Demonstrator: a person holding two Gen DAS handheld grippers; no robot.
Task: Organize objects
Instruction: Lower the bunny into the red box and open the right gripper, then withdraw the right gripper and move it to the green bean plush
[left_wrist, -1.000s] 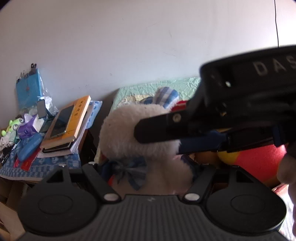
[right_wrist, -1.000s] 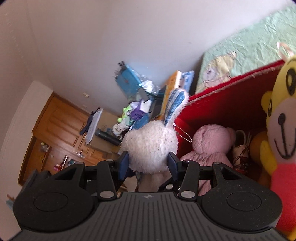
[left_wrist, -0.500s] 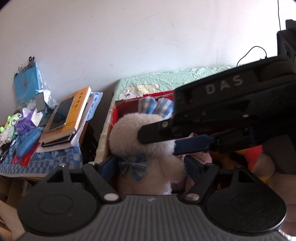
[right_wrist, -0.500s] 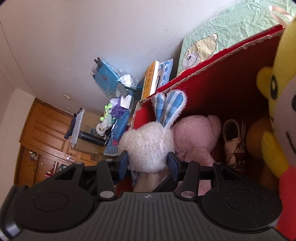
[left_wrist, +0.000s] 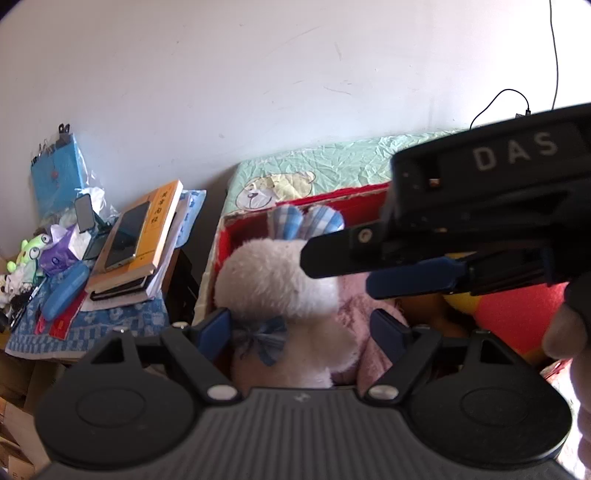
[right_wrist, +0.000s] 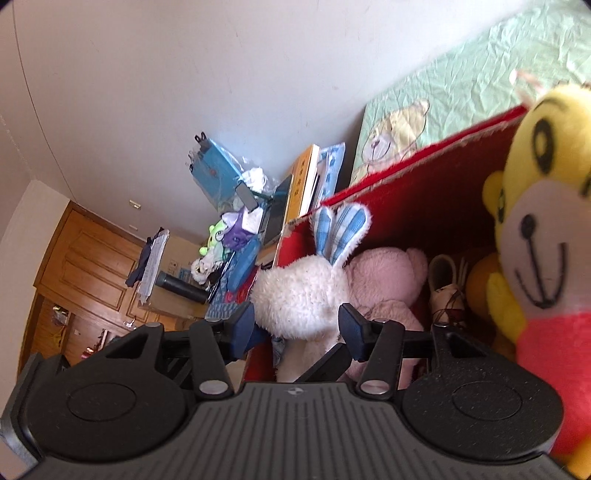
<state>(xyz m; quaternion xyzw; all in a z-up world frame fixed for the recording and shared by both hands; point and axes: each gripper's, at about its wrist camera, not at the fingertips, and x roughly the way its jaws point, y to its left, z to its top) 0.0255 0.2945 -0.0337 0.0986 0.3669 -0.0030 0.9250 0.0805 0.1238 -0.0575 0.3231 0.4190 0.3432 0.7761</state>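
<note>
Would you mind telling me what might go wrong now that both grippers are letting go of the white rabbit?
1. The white rabbit sits by the red box corner, partly on the pink plush; it may tip out.
2. Both sets of fingers are opening but still flank it, so withdrawing could drag it.

Both wrist views near red box (left_wrist: 364, 208)

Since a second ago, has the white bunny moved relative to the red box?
Yes. The white bunny has gone down into the red box, its head now below the rim, beside the pink plush.
</note>
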